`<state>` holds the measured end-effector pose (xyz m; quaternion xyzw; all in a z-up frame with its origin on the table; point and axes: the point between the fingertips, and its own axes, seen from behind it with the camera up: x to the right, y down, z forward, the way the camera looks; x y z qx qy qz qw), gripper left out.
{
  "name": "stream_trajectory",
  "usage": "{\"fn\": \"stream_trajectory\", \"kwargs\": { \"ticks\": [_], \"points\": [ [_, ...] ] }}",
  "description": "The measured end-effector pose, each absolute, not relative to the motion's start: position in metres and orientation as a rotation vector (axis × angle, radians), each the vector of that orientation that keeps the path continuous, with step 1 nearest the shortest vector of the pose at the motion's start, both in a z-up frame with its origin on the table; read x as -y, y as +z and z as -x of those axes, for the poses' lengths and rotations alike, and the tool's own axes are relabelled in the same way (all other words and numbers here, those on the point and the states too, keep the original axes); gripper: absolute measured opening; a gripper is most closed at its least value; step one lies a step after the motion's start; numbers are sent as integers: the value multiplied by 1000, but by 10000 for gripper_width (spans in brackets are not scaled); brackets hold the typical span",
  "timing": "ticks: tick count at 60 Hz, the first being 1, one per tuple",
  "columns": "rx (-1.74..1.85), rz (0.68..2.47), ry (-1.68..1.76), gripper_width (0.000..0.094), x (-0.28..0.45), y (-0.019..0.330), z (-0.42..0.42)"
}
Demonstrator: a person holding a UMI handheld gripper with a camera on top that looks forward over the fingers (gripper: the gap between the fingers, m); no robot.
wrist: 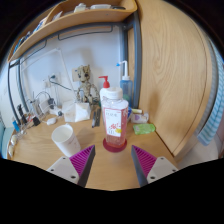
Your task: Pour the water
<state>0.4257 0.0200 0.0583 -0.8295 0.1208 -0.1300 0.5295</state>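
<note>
Straight ahead of the gripper (pixel 112 160), a pump bottle (pixel 114 113) stands upright on the wooden desk (pixel 40 152). Its body is clear or whitish with a red and white label, it has a white pump head on top, and it sits on a small red base. What is inside it cannot be made out. The fingers stand apart, their magenta pads (pixel 82 157) facing each other across a bare strip of desk; the bottle is just beyond the tips, in line with the gap, and nothing is held.

Left of the bottle and a little nearer the left finger stands a white cup (pixel 66 139), upright with its mouth open upward. Its inside is not visible from this angle, so whether it holds water cannot be told. Cup and bottle are near each other but not touching.

Behind the bottle, a small brown figurine (pixel 85 83) stands against the white wall. To the bottle's right lies a green item (pixel 145 128), flat on the desk beside a wooden panel (pixel 175 70) that rises at the right. Further left along the back of the desk sit dark small bottles (pixel 22 118) and cables, too small to tell apart. A shelf (pixel 80 14) runs overhead.
</note>
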Motion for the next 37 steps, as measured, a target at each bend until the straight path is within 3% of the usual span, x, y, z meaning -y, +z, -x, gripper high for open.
{"fn": "stream_trajectory", "kwargs": {
  "ticks": [18,37],
  "points": [
    [-281,2042,-269,726,50,117,-389],
    [-252,1998,-270,723,63,161,-367]
  ]
}}
